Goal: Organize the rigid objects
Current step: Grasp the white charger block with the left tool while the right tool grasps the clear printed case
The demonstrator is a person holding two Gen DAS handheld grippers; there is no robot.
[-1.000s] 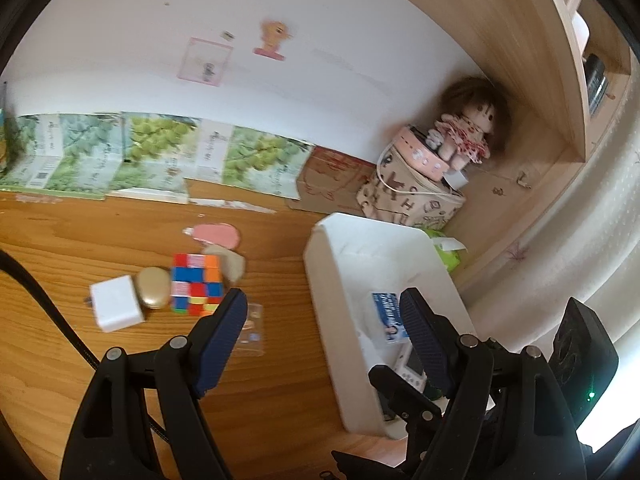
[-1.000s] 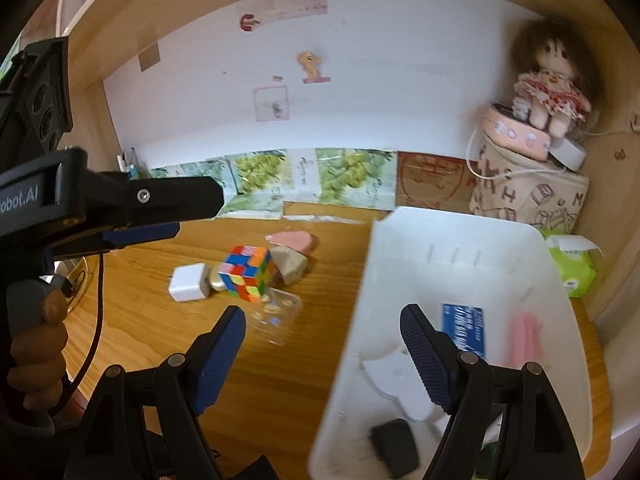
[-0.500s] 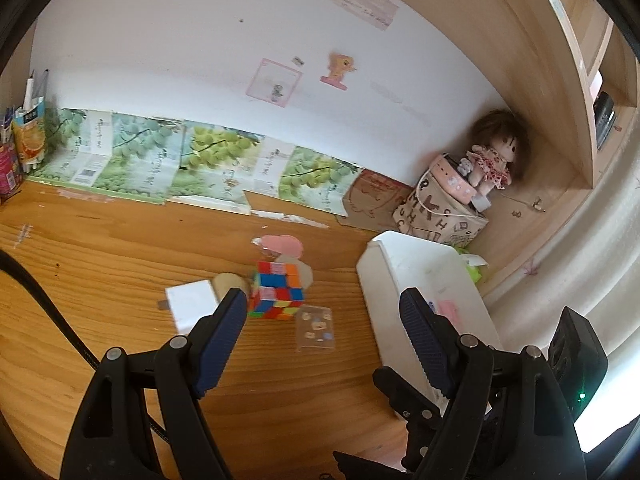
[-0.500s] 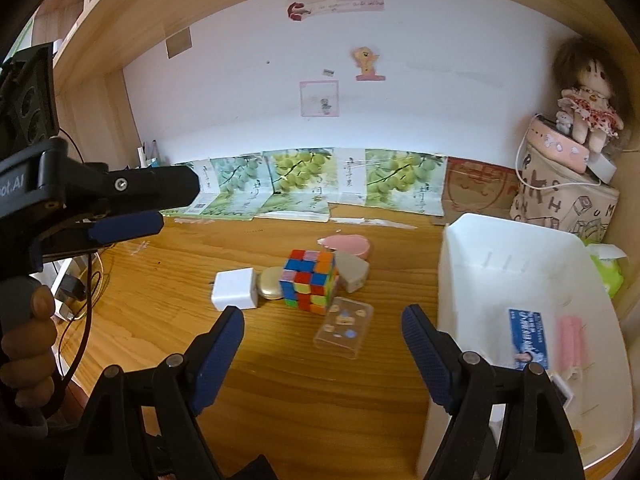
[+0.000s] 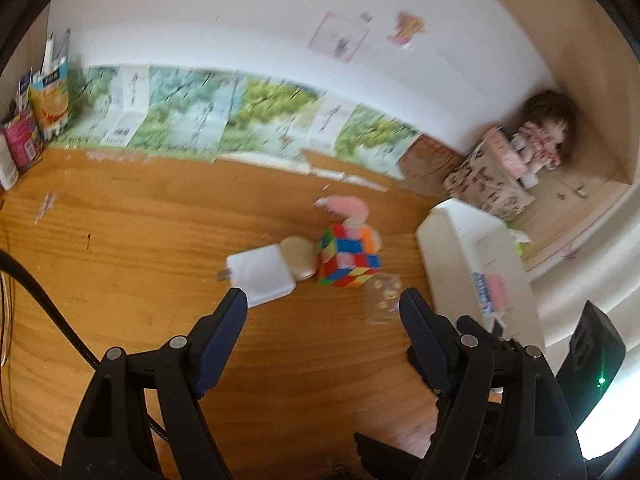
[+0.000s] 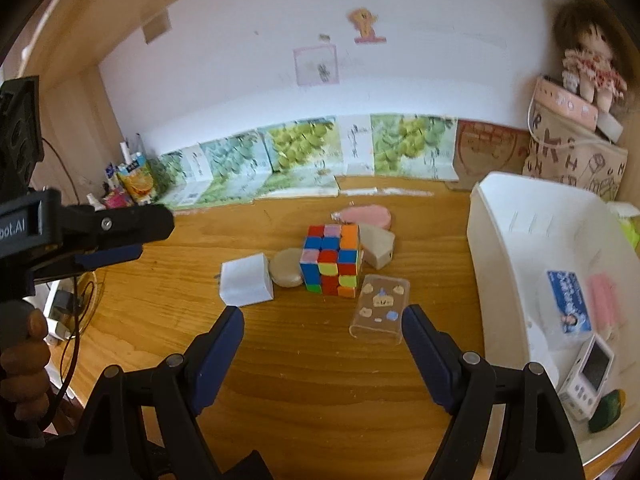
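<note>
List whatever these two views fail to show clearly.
- White bin: right wrist view, near corner cut off by the frame edge.
- Clear phone case: left wrist view, motion blur smears it.
- Beige block: right wrist view, puzzle cube covers its left part.
- Cartons: print too small.

Both grippers: black plastic frames, dark blue finger pads (image 6: 218, 346), silver screws (image 6: 174, 360). Left gripper (image 6: 132, 236) shows white "bot.AI" lettering; bare hand (image 6: 24, 364) grips its handle.
</note>
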